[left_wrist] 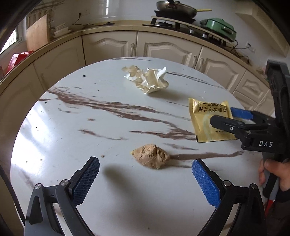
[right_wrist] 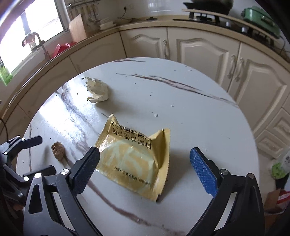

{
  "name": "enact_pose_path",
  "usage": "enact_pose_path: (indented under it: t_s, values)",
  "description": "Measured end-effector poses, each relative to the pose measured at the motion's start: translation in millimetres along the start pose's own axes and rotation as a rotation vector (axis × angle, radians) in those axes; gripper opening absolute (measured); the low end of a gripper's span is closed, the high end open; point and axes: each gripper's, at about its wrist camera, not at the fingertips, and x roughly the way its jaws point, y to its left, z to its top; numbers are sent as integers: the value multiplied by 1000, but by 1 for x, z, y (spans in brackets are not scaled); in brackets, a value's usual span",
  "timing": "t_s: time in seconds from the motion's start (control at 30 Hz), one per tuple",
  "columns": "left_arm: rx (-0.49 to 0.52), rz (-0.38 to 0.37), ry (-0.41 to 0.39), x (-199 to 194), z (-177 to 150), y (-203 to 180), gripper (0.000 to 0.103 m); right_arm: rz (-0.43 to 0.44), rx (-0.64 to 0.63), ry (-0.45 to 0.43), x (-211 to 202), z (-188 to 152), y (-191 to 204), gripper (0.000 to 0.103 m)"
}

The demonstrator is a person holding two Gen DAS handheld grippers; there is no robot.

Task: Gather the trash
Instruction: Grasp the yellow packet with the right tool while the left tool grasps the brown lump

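Three pieces of trash lie on a round white marble table (left_wrist: 72, 127). A brown crumpled lump (left_wrist: 150, 158) sits just ahead of my open left gripper (left_wrist: 145, 174), in line with the gap between its fingers. A crumpled cream paper (left_wrist: 146, 79) lies farther back. A yellow snack wrapper (right_wrist: 134, 159) with printed characters lies flat under my open right gripper (right_wrist: 144, 159), untouched by the pads. The left wrist view shows the right gripper (left_wrist: 228, 116) over the wrapper (left_wrist: 208, 123), held by a hand (left_wrist: 271, 172). The lump (right_wrist: 58, 150) and paper (right_wrist: 97, 89) also appear in the right wrist view.
Cream kitchen cabinets (left_wrist: 163, 50) curve behind the table. On the counter stand a stove with a pan (left_wrist: 175, 9) and a green cooker (left_wrist: 219, 27). A bag and a box (right_wrist: 277, 181) sit on the floor to the table's right.
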Motion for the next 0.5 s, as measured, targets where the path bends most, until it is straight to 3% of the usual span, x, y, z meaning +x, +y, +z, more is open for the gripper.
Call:
enact_pose_path:
  t_s: [0.1,0.17,0.27,0.33,0.37,0.47,0.5]
  values:
    - [27,42,-9,11,5,1,94,-5,-41,11,6,4,4,95]
    - [38,60,-8,15,6,2,93,-56,-107,32,11,5,15,90]
    - [17,43,-6,15,8,9,93,-62,-143,37,13,6,24,82]
    - [1,50,-1,16,11,14,93,-38,-157,27,10,5,28,60]
    - [-3,52,-2,14,9,14,94,-39,-157,26,9,5,28,57]
    - [-14,41,2,15,12,19,94,-33,-145,8,2,2,25,38]
    - [-15,43,3,6,7,12,94,-29,-136,-1,-3,1,23,22]
